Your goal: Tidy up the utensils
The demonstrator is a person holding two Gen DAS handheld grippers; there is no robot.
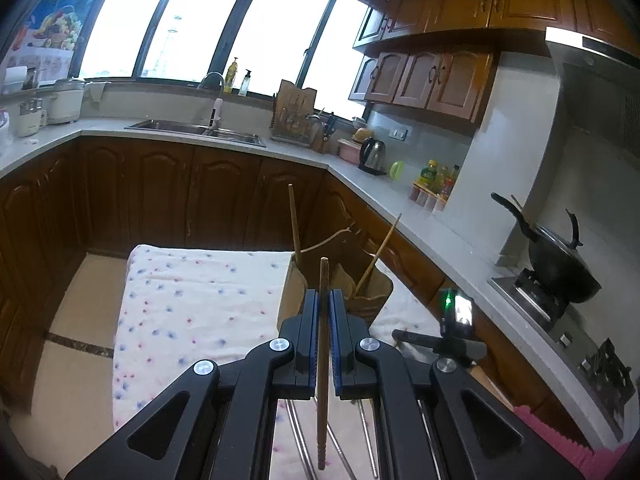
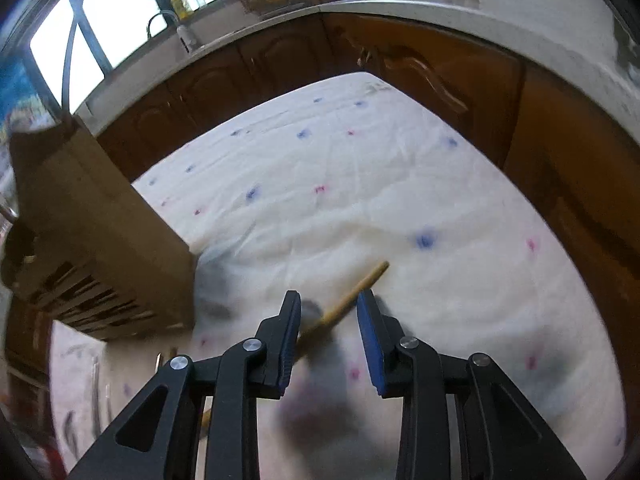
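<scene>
In the left wrist view my left gripper (image 1: 323, 294) is shut on a dark wooden chopstick (image 1: 322, 420), which stands upright between the blue pads. Just beyond it on the flowered tablecloth (image 1: 192, 304) is a brown utensil holder (image 1: 291, 300) with a wooden stick (image 1: 294, 220) and a lighter one (image 1: 380, 252) poking out. Metal utensils (image 1: 300, 436) lie on the cloth below the gripper. In the right wrist view my right gripper (image 2: 329, 298) is open and points down at the cloth. A light wooden stick (image 2: 370, 276) lies slanted between its fingers, untouched by the pads. The holder (image 2: 92, 220) is to its left.
Wooden cabinets and a pale counter (image 1: 420, 216) wrap around the table. A sink (image 1: 200, 128) is at the back and a stove with a black wok (image 1: 560, 268) at the right. Part of the other gripper, with a green light (image 1: 458, 308), shows to the right of the holder.
</scene>
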